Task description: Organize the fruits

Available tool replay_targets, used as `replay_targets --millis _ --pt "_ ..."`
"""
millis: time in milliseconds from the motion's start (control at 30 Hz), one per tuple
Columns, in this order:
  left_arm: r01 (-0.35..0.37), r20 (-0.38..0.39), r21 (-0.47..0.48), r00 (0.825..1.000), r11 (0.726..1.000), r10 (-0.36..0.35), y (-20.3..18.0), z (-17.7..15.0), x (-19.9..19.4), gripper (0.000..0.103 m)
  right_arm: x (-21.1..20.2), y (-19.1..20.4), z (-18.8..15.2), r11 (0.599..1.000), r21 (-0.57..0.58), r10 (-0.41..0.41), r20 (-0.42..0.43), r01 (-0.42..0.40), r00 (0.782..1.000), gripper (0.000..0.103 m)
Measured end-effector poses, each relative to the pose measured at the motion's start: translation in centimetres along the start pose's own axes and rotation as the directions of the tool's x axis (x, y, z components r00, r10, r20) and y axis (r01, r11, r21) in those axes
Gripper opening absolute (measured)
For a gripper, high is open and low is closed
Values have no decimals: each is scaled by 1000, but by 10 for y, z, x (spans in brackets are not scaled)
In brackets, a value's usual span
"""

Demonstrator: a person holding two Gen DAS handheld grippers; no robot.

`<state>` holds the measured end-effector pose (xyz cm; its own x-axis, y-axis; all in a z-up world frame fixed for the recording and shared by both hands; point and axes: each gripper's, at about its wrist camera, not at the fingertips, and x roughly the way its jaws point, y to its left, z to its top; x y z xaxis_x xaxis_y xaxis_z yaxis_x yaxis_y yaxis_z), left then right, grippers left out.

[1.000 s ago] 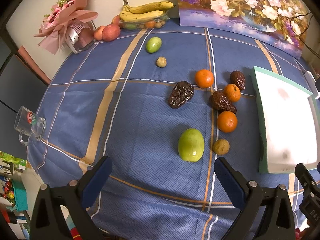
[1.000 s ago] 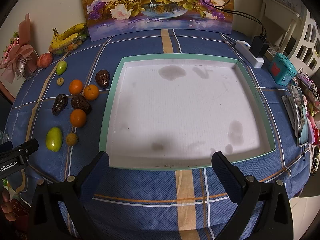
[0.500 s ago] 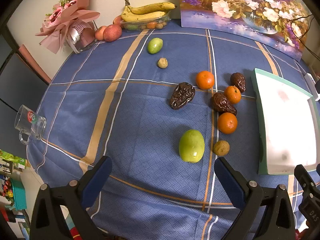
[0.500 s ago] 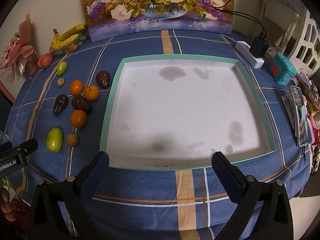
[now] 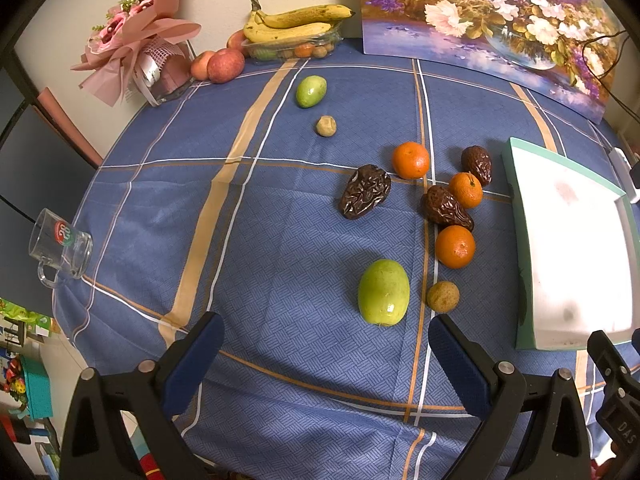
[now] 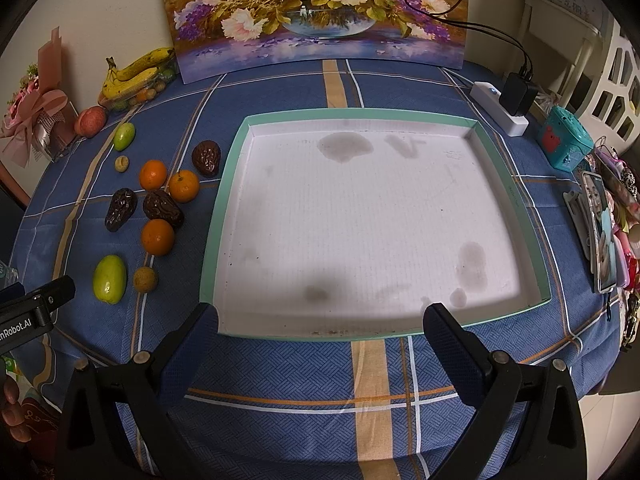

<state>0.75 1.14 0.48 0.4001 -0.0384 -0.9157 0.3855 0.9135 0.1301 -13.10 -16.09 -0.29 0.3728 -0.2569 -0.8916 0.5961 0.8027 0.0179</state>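
Loose fruit lies on the blue checked cloth: a large green fruit [image 5: 383, 292], a small brown longan [image 5: 443, 297], three oranges [image 5: 455, 246], three dark wrinkled dates [image 5: 365, 191], and farther back a second green fruit [image 5: 311, 91] and longan [image 5: 326, 125]. The empty white tray with a green rim [image 6: 224, 208] sits right of them. My left gripper [image 5: 322, 352] is open and empty, just short of the large green fruit. My right gripper [image 6: 320, 340] is open and empty at the tray's near edge. The fruit group also shows in the right wrist view [image 6: 157, 237].
Bananas on a clear container [image 5: 296, 28], apples [image 5: 225, 65] and a pink bouquet [image 5: 136, 40] stand at the back. A glass mug [image 5: 60, 246] sits at the left table edge. A flower painting [image 6: 316, 12] leans behind the tray; a power strip [image 6: 500, 114] and phone [image 6: 600, 232] lie right.
The left gripper has drifted slightly, so the fruit sits a little lower and farther left in its view. The right gripper has hardly moved. Both stay open.
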Motion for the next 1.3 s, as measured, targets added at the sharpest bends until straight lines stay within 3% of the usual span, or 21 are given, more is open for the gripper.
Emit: replay_targets --millis 867,1300 --pt "20 2 -16 1000 1000 -20 3 -1 -1 103 0 1 0 1000 -1 3 2 -3 1000 102" --pt "78 66 -66 995 995 -74 11 5 0 103 1 6 6 999 0 43 17 -43 999 102"
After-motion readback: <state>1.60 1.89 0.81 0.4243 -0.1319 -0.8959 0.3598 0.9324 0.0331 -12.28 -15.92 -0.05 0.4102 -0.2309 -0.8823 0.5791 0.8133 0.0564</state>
